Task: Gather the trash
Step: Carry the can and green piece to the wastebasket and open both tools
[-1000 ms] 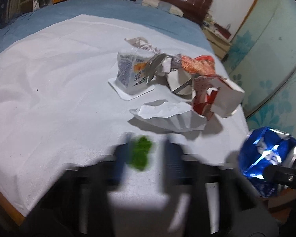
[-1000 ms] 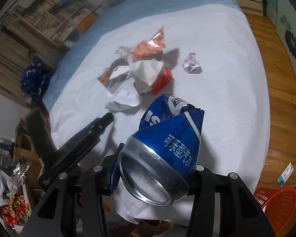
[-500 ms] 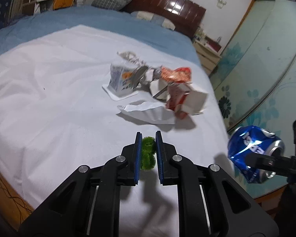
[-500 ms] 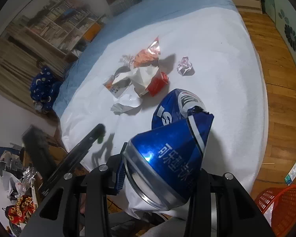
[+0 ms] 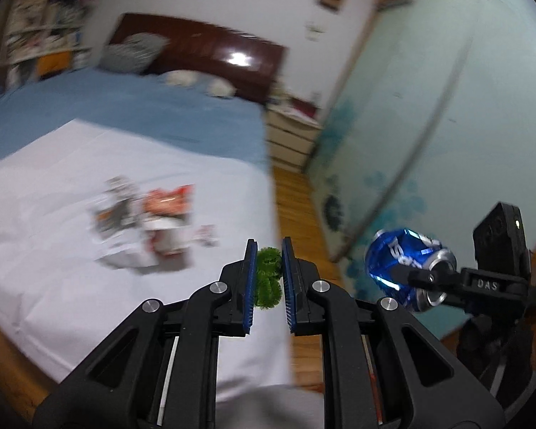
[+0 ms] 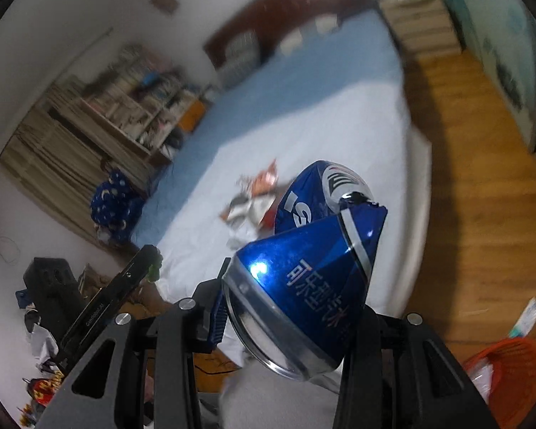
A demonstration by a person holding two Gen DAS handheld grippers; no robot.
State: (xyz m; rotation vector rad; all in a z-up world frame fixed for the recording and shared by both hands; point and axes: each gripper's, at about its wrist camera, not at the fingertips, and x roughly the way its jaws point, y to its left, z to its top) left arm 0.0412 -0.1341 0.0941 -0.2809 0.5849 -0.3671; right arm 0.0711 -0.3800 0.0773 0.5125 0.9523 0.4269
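A white sheet (image 5: 71, 268) was spread over the bed, with a blurred heap of wrappers (image 5: 150, 225) left on it; a crushed blue can (image 6: 303, 275) was clamped in the right gripper (image 6: 289, 307) (jaws part-open around it); a small green tuft (image 5: 268, 277) was pinched in the nearly closed left gripper (image 5: 268, 279).

Light: dim indoor light, cool in tone.
Glare: a bright patch on the dark headboard (image 5: 237, 58); a sharp white glint on the crushed blue can (image 6: 259, 269).
Shadows: soft and dark on the wooden floor (image 6: 457, 193) just right of the bed.
Blur: heavy motion smear over the far room and the trash pile (image 5: 150, 225); the near left gripper (image 5: 268, 254) stays crisp.
Distortion: fisheye bending, black corners.
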